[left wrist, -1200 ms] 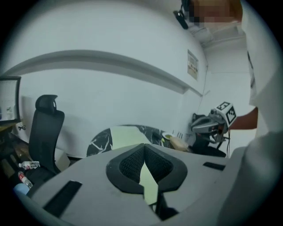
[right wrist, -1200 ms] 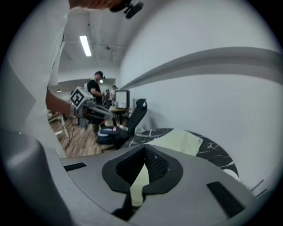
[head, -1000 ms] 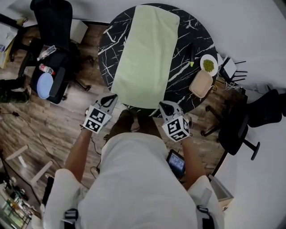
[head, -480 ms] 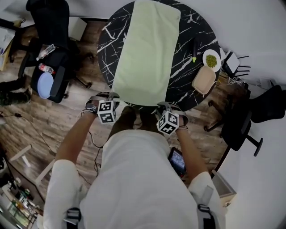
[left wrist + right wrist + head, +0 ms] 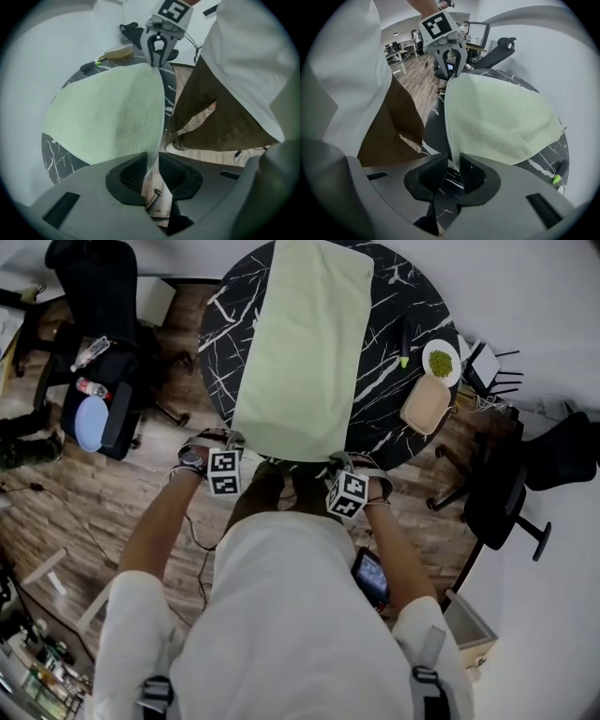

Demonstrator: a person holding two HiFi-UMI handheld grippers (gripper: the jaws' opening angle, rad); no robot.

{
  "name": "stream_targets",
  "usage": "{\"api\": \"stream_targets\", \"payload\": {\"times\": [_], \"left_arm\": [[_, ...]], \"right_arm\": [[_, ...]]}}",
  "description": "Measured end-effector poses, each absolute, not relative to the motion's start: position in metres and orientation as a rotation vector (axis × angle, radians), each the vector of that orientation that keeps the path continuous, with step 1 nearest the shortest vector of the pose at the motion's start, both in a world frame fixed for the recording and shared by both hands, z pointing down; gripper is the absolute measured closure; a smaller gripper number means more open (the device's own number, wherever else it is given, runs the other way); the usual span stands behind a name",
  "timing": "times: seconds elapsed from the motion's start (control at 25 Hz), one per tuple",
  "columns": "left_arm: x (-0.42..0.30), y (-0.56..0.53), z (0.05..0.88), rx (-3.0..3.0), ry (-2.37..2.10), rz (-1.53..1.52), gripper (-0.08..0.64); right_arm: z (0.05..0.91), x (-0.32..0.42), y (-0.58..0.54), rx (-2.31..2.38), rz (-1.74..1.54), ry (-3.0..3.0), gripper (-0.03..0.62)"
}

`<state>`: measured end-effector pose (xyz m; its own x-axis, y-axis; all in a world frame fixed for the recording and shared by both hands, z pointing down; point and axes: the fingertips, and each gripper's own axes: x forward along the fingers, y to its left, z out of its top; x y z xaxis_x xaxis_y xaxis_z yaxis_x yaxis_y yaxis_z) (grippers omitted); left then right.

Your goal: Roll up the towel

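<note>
A pale green towel (image 5: 295, 343) lies flat along the round black marble table (image 5: 384, 390), its near short edge at the table's rim. My left gripper (image 5: 232, 441) points down at the towel's near left corner. In the left gripper view the towel (image 5: 112, 112) runs its thin edge into the gap of that gripper (image 5: 151, 164); the jaws are closing and daylight shows between them. My right gripper (image 5: 339, 462) points down at the near right corner. Its jaws (image 5: 454, 171) are opening, with the towel (image 5: 501, 117) corner just above the gap.
On the table's right side stand a tan bowl (image 5: 425, 405), a small plate of green food (image 5: 441, 362) and a dark stick with a green tip (image 5: 403, 345). Black office chairs stand at the left (image 5: 103, 352) and right (image 5: 525, 474) on the wood floor.
Both grippers have dropped from in front of the table down to the towel's near corners and tipped to point downward. Their marker cubes have rolled. The towel lies as before.
</note>
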<state>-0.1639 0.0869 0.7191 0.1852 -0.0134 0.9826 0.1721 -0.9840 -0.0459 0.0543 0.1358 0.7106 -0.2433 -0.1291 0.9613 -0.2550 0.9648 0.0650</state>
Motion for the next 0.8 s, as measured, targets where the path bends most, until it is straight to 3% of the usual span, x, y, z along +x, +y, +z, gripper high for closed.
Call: {"api": "stream_targets", "payload": {"times": [0.36, 0.48, 0.8], "left_arm": [[-0.164, 0.085, 0.722, -2.227, -0.132, -1.874, 0.491], [-0.162, 0.079, 0.720, -2.243, -0.053, -1.870, 0.541], [-0.157, 0.094, 0.716, -2.362, 0.009, -1.887, 0.551]], "right_arm": [[0.717, 0.057, 0.137, 0.316, 0.150, -1.818, 0.563], [0.717, 0.059, 0.137, 0.345, 0.188, -1.816, 0.584], [0.716, 0.072, 0.140, 0.393, 0.256, -1.801, 0.586]]}}
